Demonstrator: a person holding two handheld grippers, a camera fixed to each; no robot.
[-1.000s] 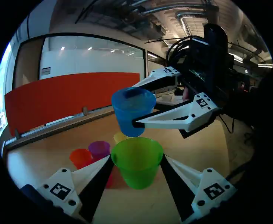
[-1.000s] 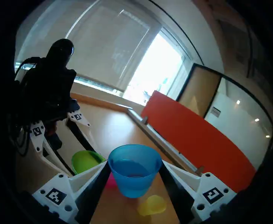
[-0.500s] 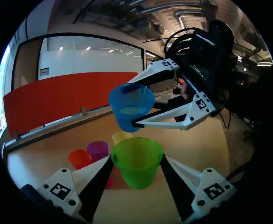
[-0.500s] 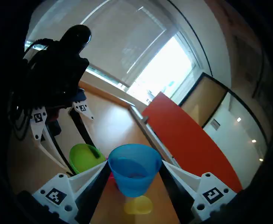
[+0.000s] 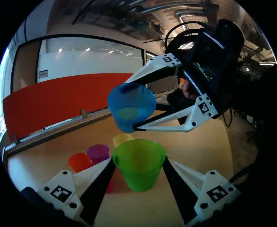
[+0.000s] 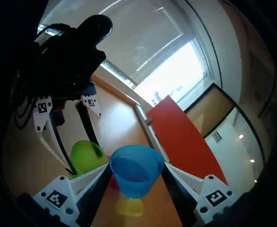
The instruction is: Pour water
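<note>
Fingers [image 5: 96,181] of the left gripper [image 5: 139,160] press on either side of a green cup [image 5: 139,172], holding it upright at 6 o'clock in the left gripper view, with its open mouth facing up. Directly above it, at 12 o'clock from the green rim and not touching it, hangs a blue cup [image 5: 131,104]. It is clamped between the two white fingers of the right gripper [image 5: 132,105], whose dark body and cables reach away toward 2 o'clock. The blue cup is tilted, its mouth tipped toward this camera so the inside shows. A pale patch lies at its bottom, but I cannot tell whether that is water.

Beyond the green cup, on the wooden tabletop [image 5: 210,145], stand a yellow cup [image 5: 122,139] near centre, a purple cup [image 5: 97,152] toward 8 o'clock and an orange cup [image 5: 79,162] just left of it. A red-orange panel [image 5: 55,98] runs along the table's far edge at 9 o'clock.

In the right gripper view the blue cup sits at 6 o'clock, pinched between that gripper's own fingers. The green cup lies lower at 8 o'clock, with the left gripper's fingers around it and its dark body rising to 10 o'clock. A sliver of a pink cup [image 6: 114,184] shows beside the blue cup, the yellow cup is below it, and a bright window [image 6: 172,75] lies toward 1 o'clock.
</note>
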